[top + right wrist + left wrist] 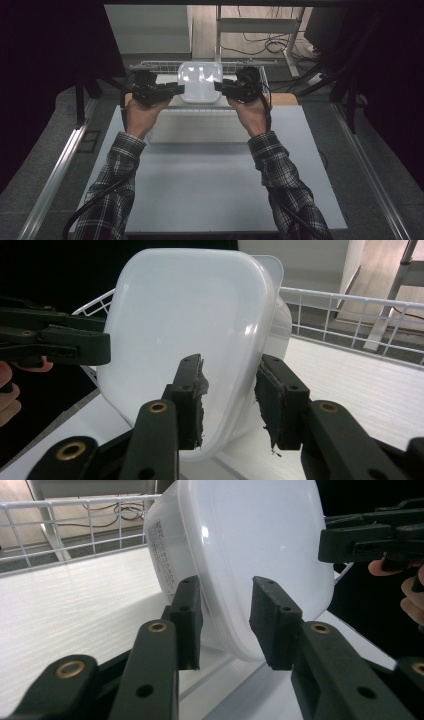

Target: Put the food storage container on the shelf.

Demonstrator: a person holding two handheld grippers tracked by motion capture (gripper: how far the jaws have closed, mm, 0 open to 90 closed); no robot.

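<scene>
A white translucent plastic container (200,82) stands on its edge at the far side of the table, its bottom turned toward me. My left gripper (181,89) reaches its left rim and my right gripper (218,87) its right rim. In the left gripper view the container's (250,545) rim runs between the pads of the left gripper (227,622), and the jaws stand apart around it. In the right gripper view the rim of the container (190,315) passes between the pads of the right gripper (230,400) with a gap showing. Each gripper view also catches the other gripper farther off.
A white wire basket (160,65) surrounds the container at the back, with a white shelf surface (75,610) under it. A pale board (200,127) lies on the grey table mat (210,185). Metal rails run along both sides; desk legs and cables lie beyond.
</scene>
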